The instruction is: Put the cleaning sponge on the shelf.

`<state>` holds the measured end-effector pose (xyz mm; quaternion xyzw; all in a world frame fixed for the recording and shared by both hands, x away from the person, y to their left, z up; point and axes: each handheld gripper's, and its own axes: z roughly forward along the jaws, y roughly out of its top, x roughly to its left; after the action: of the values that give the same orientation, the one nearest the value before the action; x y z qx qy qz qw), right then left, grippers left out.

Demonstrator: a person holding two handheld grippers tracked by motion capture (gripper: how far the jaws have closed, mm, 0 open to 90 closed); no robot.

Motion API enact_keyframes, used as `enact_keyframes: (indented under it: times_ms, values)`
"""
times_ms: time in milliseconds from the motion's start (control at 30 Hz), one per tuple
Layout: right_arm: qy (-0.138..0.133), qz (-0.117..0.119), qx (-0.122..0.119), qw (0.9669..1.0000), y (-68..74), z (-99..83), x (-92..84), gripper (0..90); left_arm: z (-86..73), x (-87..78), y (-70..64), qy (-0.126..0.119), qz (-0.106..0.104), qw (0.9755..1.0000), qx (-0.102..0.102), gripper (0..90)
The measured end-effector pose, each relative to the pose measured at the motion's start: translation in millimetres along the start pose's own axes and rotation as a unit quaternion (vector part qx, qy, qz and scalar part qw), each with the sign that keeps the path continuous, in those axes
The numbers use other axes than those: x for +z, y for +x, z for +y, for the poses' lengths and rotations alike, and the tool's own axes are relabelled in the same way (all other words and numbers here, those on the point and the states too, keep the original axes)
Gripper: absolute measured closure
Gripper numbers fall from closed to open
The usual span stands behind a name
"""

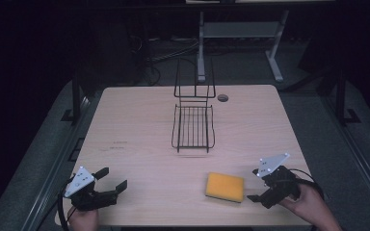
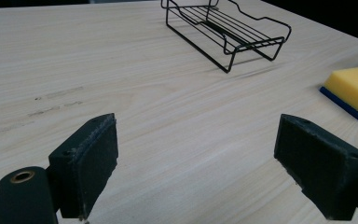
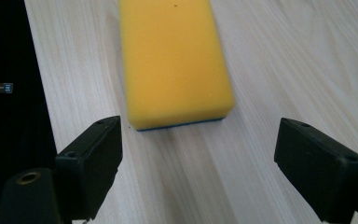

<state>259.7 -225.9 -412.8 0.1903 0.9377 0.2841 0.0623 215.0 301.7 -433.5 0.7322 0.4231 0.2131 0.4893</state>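
Sponge (image 1: 225, 186): flat on table (image 1: 139, 125), near side of wire rack (image 1: 193, 126), yellow face up. Right gripper (image 1: 256, 184): just beside sponge, jaws spread, empty. Left gripper (image 1: 113, 178): well apart from sponge, jaws spread, empty.

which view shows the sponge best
The right gripper view: the sponge lies close ahead of the open jaws, yellow top and blue underside plain. The high view shows it whole but small; the left gripper view catches one corner at its right edge.
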Motion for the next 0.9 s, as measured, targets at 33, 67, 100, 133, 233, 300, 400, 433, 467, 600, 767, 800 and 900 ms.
enact_keyframes:
  times_ms: [33,67,100,133,233,300,400,433,467,600,767,800,900]
  values:
    - [0.002,0.0,-0.003,1.0,0.2,1.9,0.4,14.9,0.0,0.0,0.1,0.0,0.001,1.0,0.0,12.8]
    - [0.001,0.003,-0.005,1.0,0.3,3.8,1.3,14.9,0.1,0.1,0.3,0.001,0.001,1.0,0.0,12.8]
    - [0.002,0.004,-0.008,1.0,0.3,5.7,2.3,14.9,0.2,0.2,0.5,0.002,0.001,1.0,0.002,12.8]
    - [0.004,0.007,-0.008,0.9999,0.7,7.7,3.4,14.9,0.2,0.5,0.4,0.002,0.001,1.0,0.001,12.8]
    - [0.007,0.011,-0.017,0.9998,1.4,13.8,6.2,14.9,0.3,0.8,-0.2,0.002,0.0,1.0,0.001,12.8]
    - [0.01,0.013,-0.021,0.9996,2.2,17.9,8.4,14.9,0.3,0.7,-0.4,0.002,0.001,1.0,0.002,12.8]
    - [0.011,0.018,-0.03,0.9993,3.7,23.1,11.3,14.9,0.4,0.6,-0.8,0.003,0.001,1.0,0.002,12.8]
    - [0.013,0.018,-0.032,0.9992,4.1,24.5,12.3,14.8,0.4,0.6,-0.8,0.003,0.001,1.0,0.002,12.8]
    - [0.016,0.02,-0.033,0.9991,4.5,26.1,13.6,14.9,1.0,0.7,-2.1,0.005,0.003,0.9999,0.009,12.8]
    - [0.022,0.026,-0.038,0.9987,4.3,29.7,18.0,14.8,1.3,1.7,-3.3,0.009,0.0,0.9999,0.014,12.8]
    - [0.025,0.031,-0.045,0.9982,5.5,36.1,21.6,14.9,1.1,1.7,-2.3,0.005,-0.001,0.9999,0.01,12.8]
    - [0.025,0.031,-0.047,0.9981,5.6,37.3,22.5,14.9,1.0,1.3,-2.3,0.005,0.0,0.9999,0.01,12.8]
    - [0.027,0.034,-0.049,0.9979,6.0,40.8,25.4,14.8,0.8,0.5,-2.4,0.004,0.0,1.0,0.008,12.8]
